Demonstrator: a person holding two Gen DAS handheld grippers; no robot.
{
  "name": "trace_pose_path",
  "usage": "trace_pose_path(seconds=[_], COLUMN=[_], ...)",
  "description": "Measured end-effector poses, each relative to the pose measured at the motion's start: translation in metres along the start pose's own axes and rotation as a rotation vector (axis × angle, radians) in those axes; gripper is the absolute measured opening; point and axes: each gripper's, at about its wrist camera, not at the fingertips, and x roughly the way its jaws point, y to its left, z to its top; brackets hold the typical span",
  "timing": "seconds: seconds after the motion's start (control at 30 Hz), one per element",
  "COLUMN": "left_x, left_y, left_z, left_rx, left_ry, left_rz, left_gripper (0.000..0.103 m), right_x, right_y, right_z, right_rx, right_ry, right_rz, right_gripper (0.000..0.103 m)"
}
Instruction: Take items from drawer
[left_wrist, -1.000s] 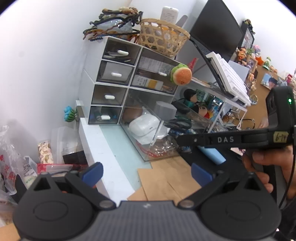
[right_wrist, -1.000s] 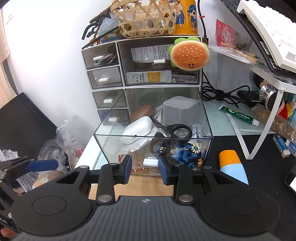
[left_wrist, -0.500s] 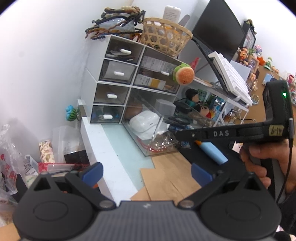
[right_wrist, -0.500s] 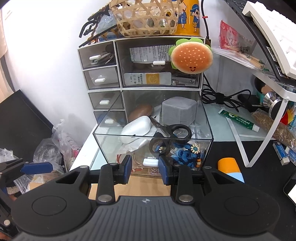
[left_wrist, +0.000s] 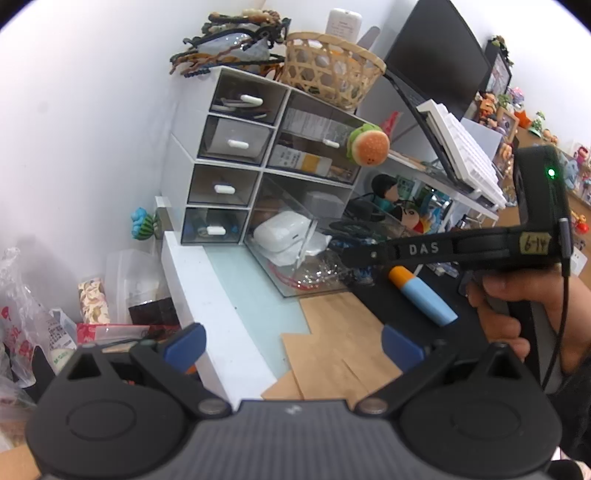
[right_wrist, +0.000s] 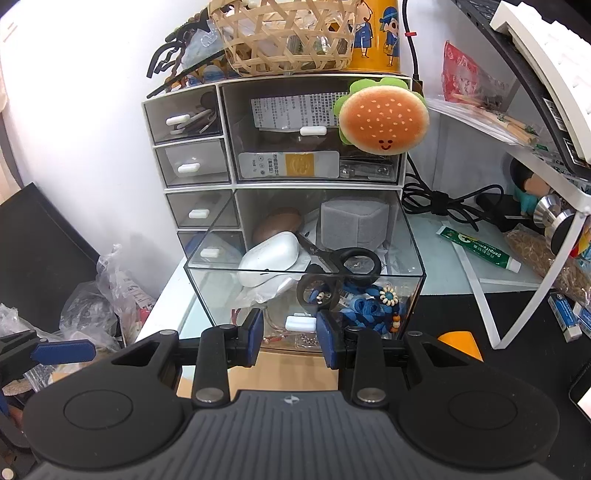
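Observation:
A clear drawer is pulled far out of the white organizer. It holds a white case, black scissors, a grey box, blue cord and beads. My right gripper has its fingers either side of the drawer's white handle, with small gaps showing. The drawer also shows in the left wrist view. My left gripper is open and empty, held back over the desk edge.
A burger plush hangs on the organizer's upper right drawer. A wicker basket and hair clips sit on top. A white shelf with a keyboard stands right. An orange-and-blue tube lies on the black mat. Plastic bags crowd the left.
The drawer has slid further out toward me with my right gripper at its handle. The left gripper has drawn back a little and stays open.

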Motion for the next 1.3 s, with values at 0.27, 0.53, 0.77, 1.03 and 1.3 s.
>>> trace_pose_path(seconds=[0.27,0.53,0.77,1.03,1.3], left_x=[0.002,0.002,0.003,0.004,0.006], left_y=[0.002,0.002,0.003,0.004,0.005], left_z=[0.000,-0.001,-0.001,-0.002,-0.001], left_rx=[-0.002,0.006,0.004,0.003,0.001], left_ry=[0.004,0.004,0.007,0.008,0.010], left_rz=[-0.002,0.009,0.010,0.009,0.011], left_gripper=[0.103,0.103,0.103,0.103,0.103], right_x=[0.006,0.011,0.015,0.021,0.025], right_y=[-0.002,-0.003,-0.003,-0.002,-0.002], right_z=[0.005,0.009,0.011,0.017,0.021], right_rx=[0.013,0.019,0.016,0.010,0.008], right_ry=[-0.002,-0.004,-0.004,-0.001,-0.001], right_rz=[0.002,0.001,-0.006,-0.014,-0.018], right_gripper=[0.036,0.036,0.036,0.036,0.036])
